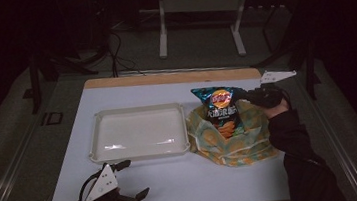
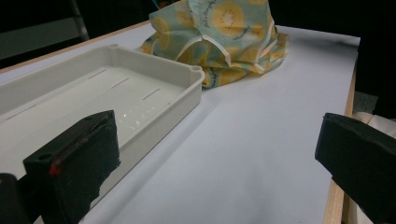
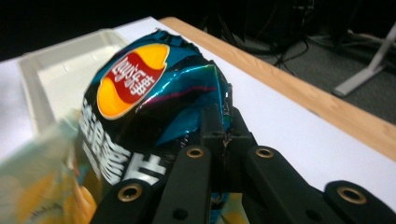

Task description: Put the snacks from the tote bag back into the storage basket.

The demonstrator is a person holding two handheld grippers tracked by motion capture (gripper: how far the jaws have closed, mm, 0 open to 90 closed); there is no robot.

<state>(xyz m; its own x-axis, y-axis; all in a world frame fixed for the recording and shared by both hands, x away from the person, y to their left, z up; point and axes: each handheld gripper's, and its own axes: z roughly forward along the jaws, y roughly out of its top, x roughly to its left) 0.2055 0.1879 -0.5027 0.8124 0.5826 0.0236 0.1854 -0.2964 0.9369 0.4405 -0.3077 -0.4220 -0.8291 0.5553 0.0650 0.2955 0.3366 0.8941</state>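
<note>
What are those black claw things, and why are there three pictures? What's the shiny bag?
A person holds a grabbing tool in each hand. One picture looks down from above the table; the other two come from little cameras riding on each tool. The right gripper is pinching a blue chip bag by its top edge, above a yellow-patterned cloth bag. The left gripper is open and holds nothing, near an empty white tray.

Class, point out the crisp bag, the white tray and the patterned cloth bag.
crisp bag (image 3: 140, 88), right gripper view, its red and yellow logo.
white tray (image 1: 139, 132), high view, its bare floor.
patterned cloth bag (image 2: 224, 28), left gripper view, its printed side.
</note>
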